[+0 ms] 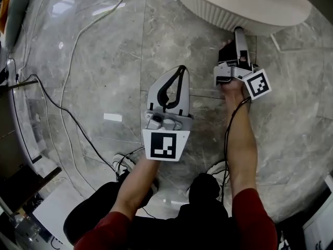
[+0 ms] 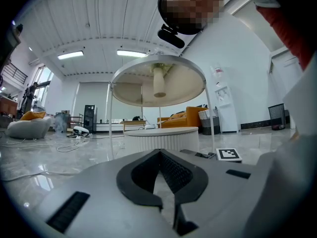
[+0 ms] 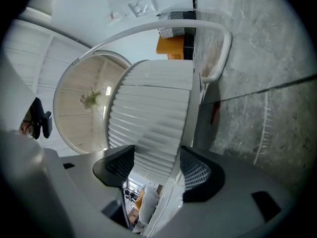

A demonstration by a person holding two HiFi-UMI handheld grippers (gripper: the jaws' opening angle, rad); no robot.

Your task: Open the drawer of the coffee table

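Observation:
The coffee table [image 1: 218, 14] is a round white drum with a ribbed wall and a beige top, at the head view's upper right. My right gripper [image 1: 234, 40] reaches up to that ribbed wall, its tips close against it. In the right gripper view its jaws [image 3: 157, 162] stand open, and the ribbed wall [image 3: 153, 108] fills the gap ahead of them; the pads do not press on it. I cannot make out a drawer seam or handle. My left gripper [image 1: 174, 85] hangs over the floor, short of the table, shut on nothing [image 2: 159, 152].
Grey marble floor tiles [image 1: 104, 35] lie all around. Cables [image 1: 67, 61] trail across the floor at the left, near a white strip [image 1: 112, 117]. A thin white tube frame [image 3: 218, 48] and a round top on slim legs [image 2: 158, 83] stand by the drum.

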